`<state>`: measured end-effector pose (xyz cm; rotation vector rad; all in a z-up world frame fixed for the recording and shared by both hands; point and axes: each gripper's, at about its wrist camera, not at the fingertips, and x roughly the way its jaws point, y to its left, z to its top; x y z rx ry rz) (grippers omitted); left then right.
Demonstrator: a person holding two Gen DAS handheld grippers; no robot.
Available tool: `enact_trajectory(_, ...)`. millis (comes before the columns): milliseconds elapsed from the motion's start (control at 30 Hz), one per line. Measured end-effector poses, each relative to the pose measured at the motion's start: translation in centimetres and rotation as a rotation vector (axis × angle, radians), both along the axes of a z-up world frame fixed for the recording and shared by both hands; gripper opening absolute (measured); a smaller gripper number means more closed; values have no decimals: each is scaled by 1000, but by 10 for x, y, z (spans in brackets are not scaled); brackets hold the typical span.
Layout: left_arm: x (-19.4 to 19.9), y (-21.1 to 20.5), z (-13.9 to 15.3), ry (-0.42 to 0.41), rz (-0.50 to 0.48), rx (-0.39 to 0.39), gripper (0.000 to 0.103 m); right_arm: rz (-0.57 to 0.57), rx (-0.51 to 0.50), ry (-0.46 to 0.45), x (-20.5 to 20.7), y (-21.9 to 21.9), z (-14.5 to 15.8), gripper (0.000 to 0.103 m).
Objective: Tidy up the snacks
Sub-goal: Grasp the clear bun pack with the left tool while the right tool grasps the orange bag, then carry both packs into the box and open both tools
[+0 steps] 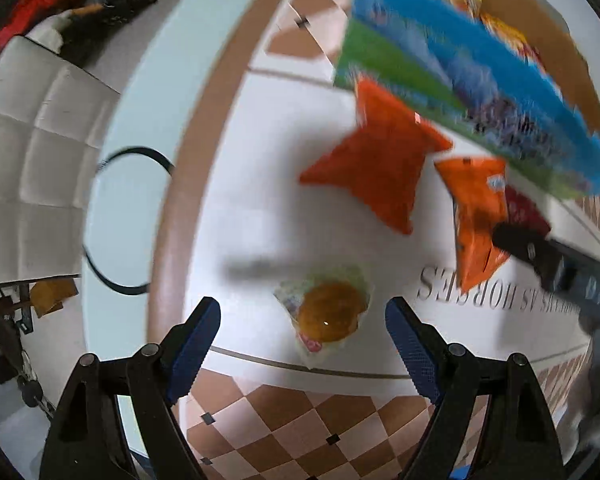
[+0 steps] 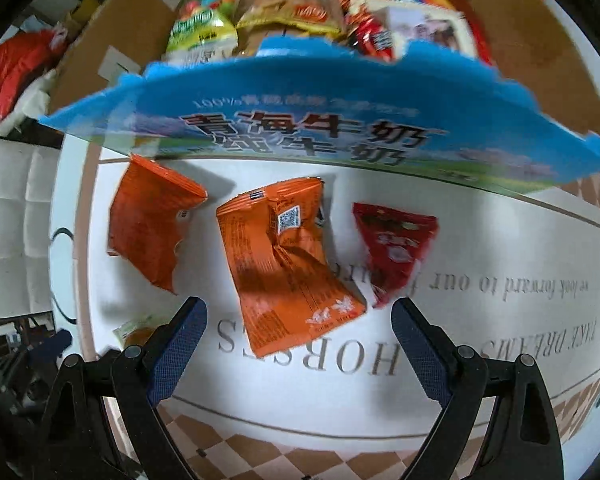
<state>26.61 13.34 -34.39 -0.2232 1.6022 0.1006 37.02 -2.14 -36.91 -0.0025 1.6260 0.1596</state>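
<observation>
My left gripper (image 1: 303,336) is open above a clear-wrapped round orange pastry (image 1: 327,312) lying on the table between its fingers. My right gripper (image 2: 299,338) is open over an orange snack bag (image 2: 284,264) lying flat on the table; this bag shows in the left wrist view too (image 1: 478,220). A second orange bag (image 2: 148,220) lies to its left, also in the left wrist view (image 1: 380,160). A red triangular packet (image 2: 392,248) lies to its right. A cardboard box (image 2: 100,40) with a blue printed flap (image 2: 320,120) holds several snack bags (image 2: 300,8).
The round table (image 2: 500,340) has a white cloth with printed lettering and a brown checkered border. A white padded chair (image 1: 32,152) stands beyond the table edge at the left. The right gripper's arm (image 1: 560,264) reaches in from the right of the left wrist view.
</observation>
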Motion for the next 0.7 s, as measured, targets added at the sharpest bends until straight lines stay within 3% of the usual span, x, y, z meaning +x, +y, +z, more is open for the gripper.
enact_trajectory(300,-3,-28,-37,68,-91,-19,81,18,-40,57,14,19,-36,92)
enact_trajectory(333,-4,-29,-39,67,-91,-16,65,15,-38,69,14,21,-40,90)
enact_trajectory(367,-5,-30,-42,70,-87,-8,58,12,-39,78,14,22,-43,82)
enact_trajectory(600,-12,-32,-43,47,-69,-6,54,8,-69,85,-3,26,-49,60)
enact_trajectory(700,-21,-35,-45,41,-74,4,54,-19,-52,113,-18,19,-49,55)
